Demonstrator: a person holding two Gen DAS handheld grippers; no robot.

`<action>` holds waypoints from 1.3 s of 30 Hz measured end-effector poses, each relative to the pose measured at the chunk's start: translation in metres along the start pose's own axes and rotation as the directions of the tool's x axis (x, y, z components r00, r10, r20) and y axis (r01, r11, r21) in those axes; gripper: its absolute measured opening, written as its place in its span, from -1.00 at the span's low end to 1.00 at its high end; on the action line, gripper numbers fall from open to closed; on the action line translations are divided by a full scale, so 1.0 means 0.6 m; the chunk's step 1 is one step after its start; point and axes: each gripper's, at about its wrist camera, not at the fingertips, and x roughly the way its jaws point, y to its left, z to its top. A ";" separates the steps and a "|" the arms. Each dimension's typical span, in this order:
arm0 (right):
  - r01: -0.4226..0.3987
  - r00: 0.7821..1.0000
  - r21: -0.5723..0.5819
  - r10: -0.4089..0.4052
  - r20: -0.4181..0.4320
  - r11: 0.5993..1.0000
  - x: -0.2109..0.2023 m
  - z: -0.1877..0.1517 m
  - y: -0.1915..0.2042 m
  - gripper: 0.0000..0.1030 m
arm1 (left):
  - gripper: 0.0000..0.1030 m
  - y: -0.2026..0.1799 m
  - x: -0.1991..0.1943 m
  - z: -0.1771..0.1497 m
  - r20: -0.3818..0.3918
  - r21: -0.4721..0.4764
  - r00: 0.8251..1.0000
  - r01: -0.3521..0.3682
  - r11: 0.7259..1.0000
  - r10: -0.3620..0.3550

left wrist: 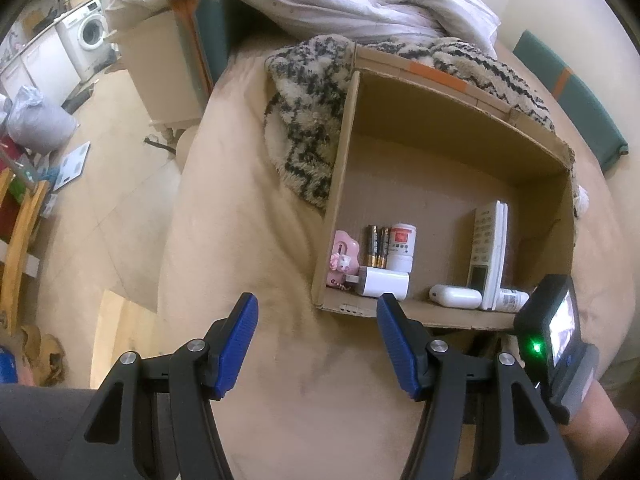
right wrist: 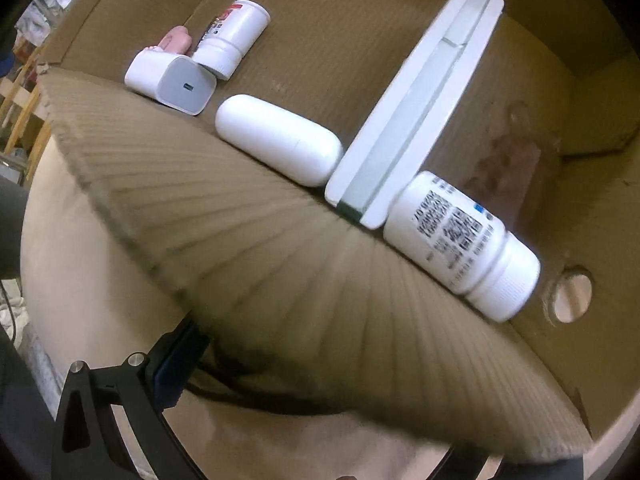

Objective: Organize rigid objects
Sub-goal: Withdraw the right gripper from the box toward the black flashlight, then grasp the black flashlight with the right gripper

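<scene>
Left wrist view: cardboard box (left wrist: 452, 128) on beige bed (left wrist: 240, 240), washing machine (left wrist: 89, 36) beyond.

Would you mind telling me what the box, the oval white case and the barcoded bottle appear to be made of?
The box looks like corrugated cardboard: matte brown, with ribbed fluting showing along its near wall. The oval white case seems to be hard plastic, smooth with a soft sheen and a thin seam. The barcoded bottle is probably plastic too, opaque white with a printed label and a ridged cap.
</scene>
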 end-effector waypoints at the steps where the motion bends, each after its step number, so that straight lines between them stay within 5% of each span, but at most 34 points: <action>1: -0.012 1.000 0.009 0.012 0.000 1.000 -0.001 0.001 -0.003 1.00 | 0.14 0.000 0.001 0.000 -0.003 -0.001 1.000 -0.001 1.000 0.001; 6: -0.017 1.000 0.032 0.017 0.001 0.999 -0.014 0.001 -0.017 0.81 | 0.13 -0.002 0.007 0.001 -0.008 -0.002 1.000 -0.005 1.000 0.005; 16: -0.022 1.000 0.011 0.022 0.003 1.000 -0.053 -0.031 0.021 0.81 | 0.13 0.006 0.011 0.002 -0.006 -0.014 1.000 -0.028 1.000 0.027; 26: -0.081 0.981 0.104 0.061 0.185 0.991 -0.195 -0.081 0.022 0.81 | 0.13 0.014 0.010 0.002 0.005 -0.026 0.999 -0.053 0.998 0.053; 30: -0.113 0.947 0.136 0.066 0.313 0.984 -0.248 -0.110 -0.022 0.81 | 0.13 0.014 0.016 0.001 0.005 -0.021 0.997 -0.076 0.997 0.076; 35: -0.187 0.857 0.197 0.062 0.512 0.962 -0.302 -0.106 -0.054 0.81 | 0.13 0.004 0.026 -0.007 -0.003 0.007 0.996 -0.094 0.996 0.094; 39: -0.231 0.818 0.269 0.038 0.573 0.935 -0.321 -0.109 -0.084 0.81 | 0.13 -0.016 0.035 -0.024 -0.007 0.044 0.994 -0.110 0.993 0.111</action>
